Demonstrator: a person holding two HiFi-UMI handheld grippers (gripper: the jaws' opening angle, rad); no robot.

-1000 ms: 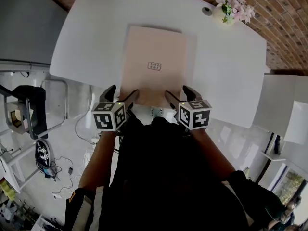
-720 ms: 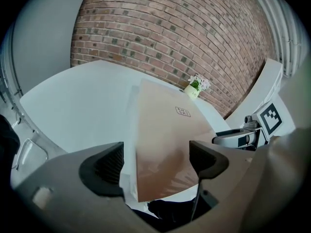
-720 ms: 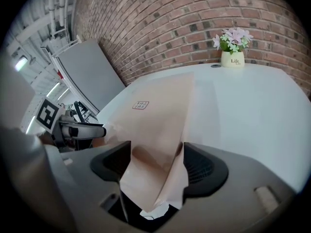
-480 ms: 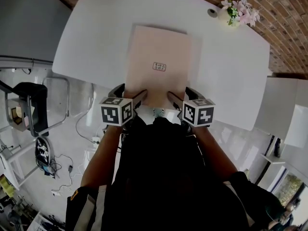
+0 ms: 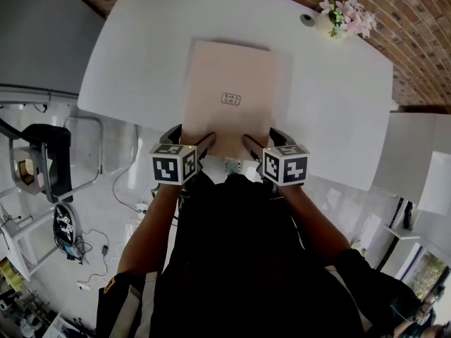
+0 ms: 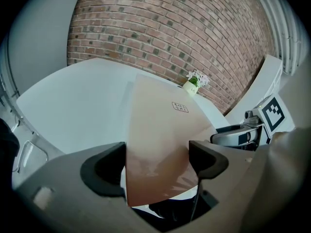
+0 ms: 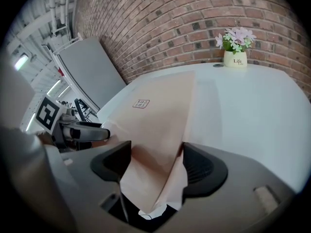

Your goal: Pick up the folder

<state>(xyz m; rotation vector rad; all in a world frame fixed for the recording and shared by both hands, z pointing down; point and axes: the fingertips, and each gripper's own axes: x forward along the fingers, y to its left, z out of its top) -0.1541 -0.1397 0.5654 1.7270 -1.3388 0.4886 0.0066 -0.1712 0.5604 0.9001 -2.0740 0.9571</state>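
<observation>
A pale pink folder [image 5: 229, 97] lies on the white table [image 5: 141, 48], its near edge hanging over the table's front edge. My left gripper [image 5: 190, 134] holds the folder's near left corner. In the left gripper view the folder [image 6: 160, 130] spans the gap from pad to pad, and that gripper [image 6: 156, 154] is shut on it. My right gripper [image 5: 261, 136] grips the near right corner. In the right gripper view the folder [image 7: 155, 115] is buckled and creased between the jaws of that gripper [image 7: 156, 161].
A small white pot of pink flowers [image 5: 338, 20] stands at the table's far right, with a small round object [image 5: 304, 20] beside it. A brick wall runs behind the table. A grey panel [image 5: 42, 34] is at the left, white furniture [image 5: 416, 153] at the right.
Both grippers have moved forward onto the folder's near edge, and their jaws have narrowed from a wide spread until they press on it.
</observation>
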